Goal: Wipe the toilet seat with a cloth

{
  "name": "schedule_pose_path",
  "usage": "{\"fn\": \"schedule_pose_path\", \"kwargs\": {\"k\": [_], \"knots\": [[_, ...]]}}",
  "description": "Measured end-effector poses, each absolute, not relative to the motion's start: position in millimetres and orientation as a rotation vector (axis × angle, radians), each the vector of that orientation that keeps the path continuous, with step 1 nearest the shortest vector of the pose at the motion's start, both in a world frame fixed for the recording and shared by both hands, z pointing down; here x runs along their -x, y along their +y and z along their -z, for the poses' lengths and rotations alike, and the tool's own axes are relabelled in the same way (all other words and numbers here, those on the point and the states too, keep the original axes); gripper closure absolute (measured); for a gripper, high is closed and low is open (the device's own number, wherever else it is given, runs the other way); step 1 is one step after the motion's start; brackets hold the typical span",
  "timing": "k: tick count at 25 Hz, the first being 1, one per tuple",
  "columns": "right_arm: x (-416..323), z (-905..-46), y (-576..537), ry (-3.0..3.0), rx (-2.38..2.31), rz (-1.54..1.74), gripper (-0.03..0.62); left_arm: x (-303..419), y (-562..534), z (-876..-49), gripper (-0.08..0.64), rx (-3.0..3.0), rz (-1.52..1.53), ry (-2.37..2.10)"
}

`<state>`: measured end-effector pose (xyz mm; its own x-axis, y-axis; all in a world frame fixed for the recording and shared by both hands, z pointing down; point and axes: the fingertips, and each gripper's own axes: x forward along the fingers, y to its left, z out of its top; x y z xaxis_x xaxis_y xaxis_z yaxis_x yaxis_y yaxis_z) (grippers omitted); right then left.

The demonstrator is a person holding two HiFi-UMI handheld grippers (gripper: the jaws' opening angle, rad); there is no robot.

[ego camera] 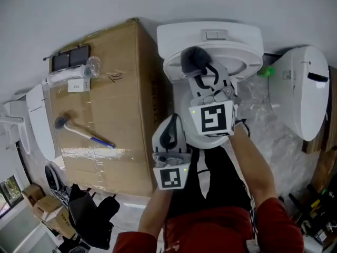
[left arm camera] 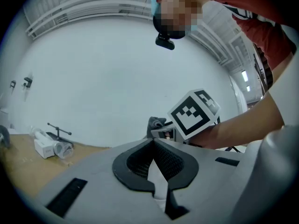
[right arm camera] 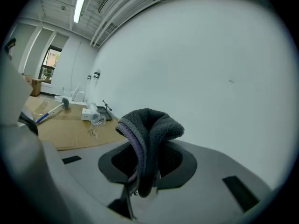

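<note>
My right tool [ego camera: 206,77] is clenched on a dark grey terry cloth [ego camera: 192,60]. It holds the cloth over the bowl of the white ceramic toilet [ego camera: 234,36], just in front of the toilet's cistern. In the right gripper view the cloth [right arm camera: 150,129] is folded over between the pads, with a purple-stitched edge running down its left side.

My left tool [ego camera: 171,130] is clenched on nothing, its jaws tip to tip. It is at the front of the toilet, on the toilet's left side.

A large brown cardboard box [ego camera: 118,104] stands just beside the toilet on that same side. On the box top lie a hammer with a pale handle and blue grip [ego camera: 79,131] and a small white carton with a label [ego camera: 79,85]; I cannot read the print on that label. A handwritten black mark [ego camera: 113,77] on the cardboard looks like "T6".
</note>
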<state>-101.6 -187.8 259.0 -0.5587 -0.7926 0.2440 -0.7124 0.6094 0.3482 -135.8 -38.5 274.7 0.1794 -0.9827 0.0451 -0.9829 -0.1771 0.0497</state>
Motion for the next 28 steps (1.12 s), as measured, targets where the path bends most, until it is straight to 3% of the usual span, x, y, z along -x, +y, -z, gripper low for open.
{"fn": "schedule_pose_path", "kwargs": {"k": [11, 28], "knots": [[-62.9, -254.9, -200.7, -2.266, -1.53, 0.164, 0.505, 67.3, -54.8, -234.0, 0.549, -2.524, 0.011, -1.841], [-165.9, -378.2, -201.0, -2.133, -1.599, -0.142, 0.505, 0.3, -83.5, -286.7, 0.549, -2.574, -0.095, -1.765]]}}
